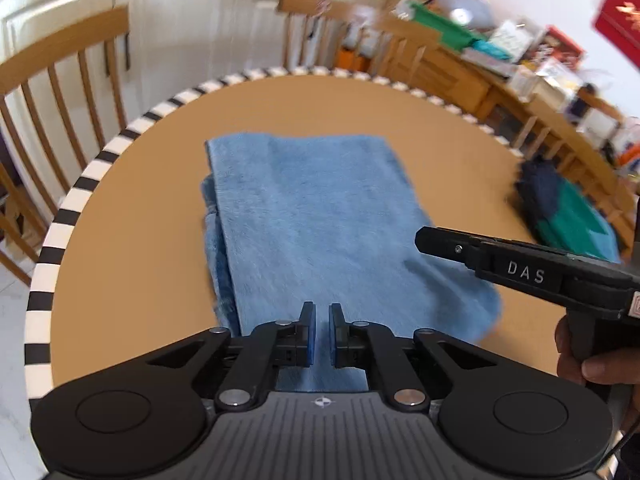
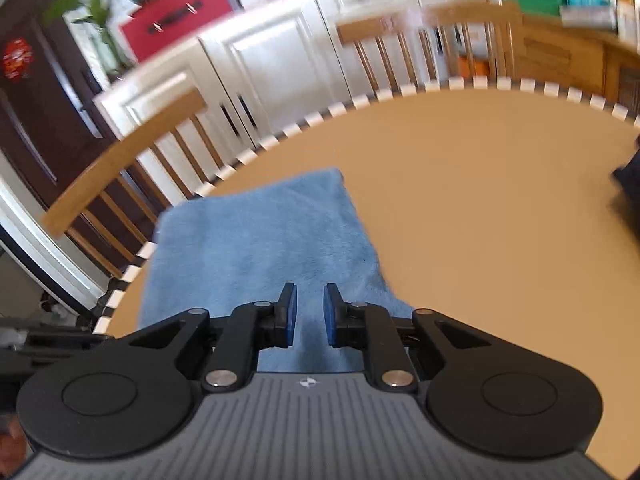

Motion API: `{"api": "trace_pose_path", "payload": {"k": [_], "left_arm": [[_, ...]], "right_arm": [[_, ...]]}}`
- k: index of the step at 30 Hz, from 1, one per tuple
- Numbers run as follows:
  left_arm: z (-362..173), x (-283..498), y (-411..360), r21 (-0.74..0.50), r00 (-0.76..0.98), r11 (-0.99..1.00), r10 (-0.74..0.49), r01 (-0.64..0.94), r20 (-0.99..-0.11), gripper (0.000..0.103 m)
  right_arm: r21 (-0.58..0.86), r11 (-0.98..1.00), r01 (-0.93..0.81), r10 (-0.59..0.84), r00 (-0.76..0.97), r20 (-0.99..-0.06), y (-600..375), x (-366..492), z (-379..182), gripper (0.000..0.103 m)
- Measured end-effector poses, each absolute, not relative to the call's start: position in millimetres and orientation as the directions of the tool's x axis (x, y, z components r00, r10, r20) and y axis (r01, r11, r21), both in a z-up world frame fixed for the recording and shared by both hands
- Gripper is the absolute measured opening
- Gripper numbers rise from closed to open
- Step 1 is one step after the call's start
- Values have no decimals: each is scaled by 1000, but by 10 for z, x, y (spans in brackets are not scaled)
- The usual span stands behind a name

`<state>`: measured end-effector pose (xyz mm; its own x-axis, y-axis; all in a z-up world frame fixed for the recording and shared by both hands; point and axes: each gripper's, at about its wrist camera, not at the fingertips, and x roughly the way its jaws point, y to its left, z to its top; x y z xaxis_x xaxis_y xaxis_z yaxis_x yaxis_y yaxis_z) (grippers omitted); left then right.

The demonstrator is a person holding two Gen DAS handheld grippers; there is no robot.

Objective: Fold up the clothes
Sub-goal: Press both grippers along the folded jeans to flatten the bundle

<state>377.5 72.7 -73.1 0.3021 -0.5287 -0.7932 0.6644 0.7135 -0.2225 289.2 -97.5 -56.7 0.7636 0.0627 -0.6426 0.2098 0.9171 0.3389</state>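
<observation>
Two claws over a round tan surface (image 1: 160, 208). Left claw (image 1: 322, 334): pads nearly together, a thin gap, nothing between them; folded blue cloth (image 1: 312, 220) lies flat just ahead and below it. Right claw (image 2: 310, 316): jaws slightly apart, empty, the same cloth ahead and to its left. Dark blue-green garment (image 1: 568, 216) lies well right of the left claw.
</observation>
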Motion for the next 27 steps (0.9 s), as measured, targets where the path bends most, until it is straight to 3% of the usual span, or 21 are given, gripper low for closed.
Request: {"api": "trace_pose_path", "payload": {"k": [7,16,27], "left_arm": [[-900,3383,838,-185,287,673,-526,716,-801,6],[-1082,3464,850,-226,258,679,-534,698,-805,4],[-913,3415,864,-195,257,689,-496,698,-829,12]], "right_arm": [[229,950,212,8,717,-697,-846,2531,-680,17],[225,949,219,6,703,-711,-878,2642,-896,17],[263,950,169,57,733,-678,-745,2391,-538,23]]}}
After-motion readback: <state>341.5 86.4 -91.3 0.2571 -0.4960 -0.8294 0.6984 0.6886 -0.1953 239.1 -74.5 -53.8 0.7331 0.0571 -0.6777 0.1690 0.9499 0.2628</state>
